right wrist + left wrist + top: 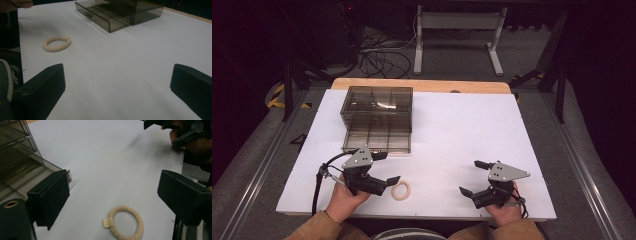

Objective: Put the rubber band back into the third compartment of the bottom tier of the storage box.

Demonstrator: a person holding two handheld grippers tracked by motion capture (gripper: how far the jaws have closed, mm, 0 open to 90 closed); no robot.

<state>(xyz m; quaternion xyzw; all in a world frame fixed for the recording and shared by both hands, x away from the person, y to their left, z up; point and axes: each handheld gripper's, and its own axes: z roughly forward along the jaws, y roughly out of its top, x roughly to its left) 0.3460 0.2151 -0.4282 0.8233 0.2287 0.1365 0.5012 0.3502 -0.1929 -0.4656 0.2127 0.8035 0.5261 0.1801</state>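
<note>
Left gripper [381, 167] lining up on the braided ring [401, 190] near the white tabletop's [462, 125] front edge.

The cream ring lies flat just right of the left gripper, whose jaws stand wide with nothing between them; in the left gripper view the ring [125, 223] sits low between the pads. The right gripper [472, 176], also wide open and empty, rests toward the front right corner. The smoky drawer box [378, 118] stands at the back left, its lower drawer pulled out. Next, I judge, the left gripper must lower and pinch the ring's band.
</note>
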